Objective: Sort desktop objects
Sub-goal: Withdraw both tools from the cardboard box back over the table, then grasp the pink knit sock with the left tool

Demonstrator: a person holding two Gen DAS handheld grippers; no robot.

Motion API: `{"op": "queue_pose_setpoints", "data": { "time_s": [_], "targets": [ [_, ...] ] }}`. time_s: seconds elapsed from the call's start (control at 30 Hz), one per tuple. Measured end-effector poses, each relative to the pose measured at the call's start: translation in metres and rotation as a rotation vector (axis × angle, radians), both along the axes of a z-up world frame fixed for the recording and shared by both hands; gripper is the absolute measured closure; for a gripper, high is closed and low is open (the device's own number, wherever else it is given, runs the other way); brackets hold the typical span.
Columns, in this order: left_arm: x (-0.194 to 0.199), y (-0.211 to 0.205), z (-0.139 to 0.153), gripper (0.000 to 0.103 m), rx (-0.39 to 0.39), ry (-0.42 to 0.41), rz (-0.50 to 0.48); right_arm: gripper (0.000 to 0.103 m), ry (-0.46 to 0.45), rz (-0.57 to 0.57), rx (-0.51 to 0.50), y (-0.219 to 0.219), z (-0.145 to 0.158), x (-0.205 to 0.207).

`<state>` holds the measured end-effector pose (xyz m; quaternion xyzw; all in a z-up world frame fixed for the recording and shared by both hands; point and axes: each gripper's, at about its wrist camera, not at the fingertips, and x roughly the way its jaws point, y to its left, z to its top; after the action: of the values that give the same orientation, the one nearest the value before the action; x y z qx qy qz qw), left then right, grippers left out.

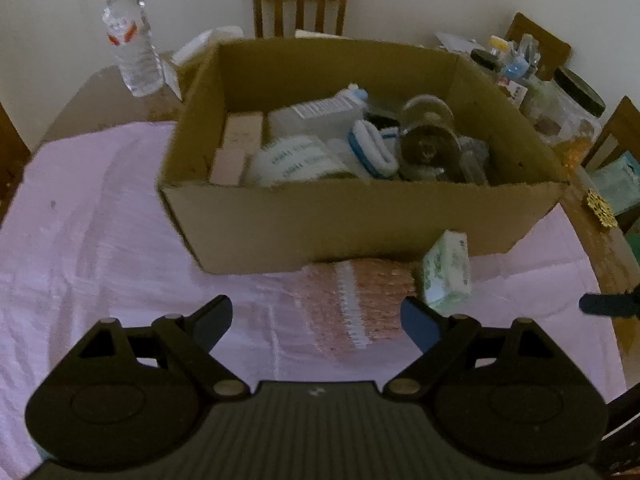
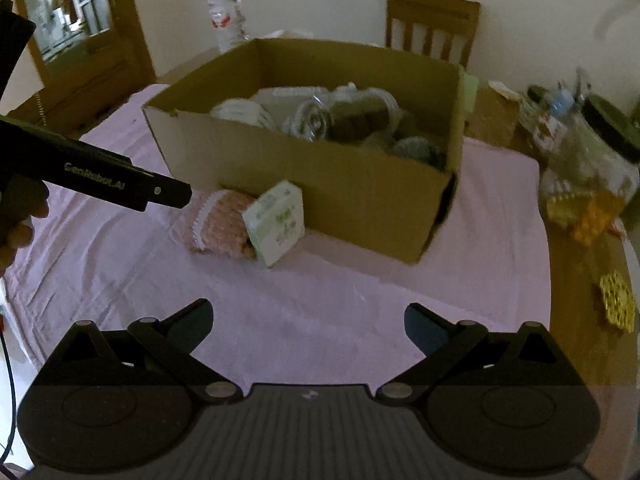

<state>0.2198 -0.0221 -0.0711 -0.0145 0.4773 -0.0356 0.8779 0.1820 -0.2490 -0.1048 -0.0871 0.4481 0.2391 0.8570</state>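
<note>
Sorting stalled at the last two items: risk register

Left gripper (image 1: 316, 316): I hold it low over the pink cloth (image 1: 100, 240), spread wide and empty, lined up with the pink spiral notebook (image 1: 352, 304) just ahead of it.

Right gripper (image 2: 308, 320): also wide and empty, hanging further back over bare cloth.

Cardboard box (image 1: 360, 220): stands mid-table, already well filled with rolled socks, a jar and cartons.

Notebook: lies flat on the table against the box's near wall. Risk: it sits flush to the cloth, so I judge a fingertip may catch fabric and drag the cloth, shifting the box with it.

Green-and-white tissue pack (image 1: 446, 272): leans tilted against the box and overlaps the notebook's right edge. Risk: pulling the notebook first probably topples or slides the pack.

Both grippers: the left one's body crosses the right wrist view near these two items. Risk: if I send both to the same spot, they may collide.

Box contents: piled high at the right side. Risk: a dropped item may roll back out.

Water bottle (image 1: 132, 40): upright behind the box, well apart; low concern.
</note>
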Motion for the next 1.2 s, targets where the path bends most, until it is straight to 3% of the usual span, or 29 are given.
{"op": "queue_pose_setpoints", "data": {
  "time_s": [0.43, 0.67, 0.93, 1.2],
  "targets": [
    [0.014, -0.024, -0.028, 0.012, -0.020, 0.010, -0.050, 0.000, 0.076, -0.091, -0.018, 0.000, -0.034, -0.009],
    [0.020, -0.034, -0.040, 0.012, 0.029, 0.013, -0.064, 0.000, 0.077, -0.088, -0.012, 0.000, -0.035, -0.010],
    [0.020, -0.025, -0.054, 0.011, -0.013, 0.022, -0.035, 0.000, 0.069, -0.095, -0.013, 0.001, -0.035, -0.009],
    [0.023, -0.026, -0.053, 0.013, -0.010, -0.002, -0.072, 0.000, 0.074, -0.116, -0.025, 0.002, -0.040, -0.001]
  ]
}}
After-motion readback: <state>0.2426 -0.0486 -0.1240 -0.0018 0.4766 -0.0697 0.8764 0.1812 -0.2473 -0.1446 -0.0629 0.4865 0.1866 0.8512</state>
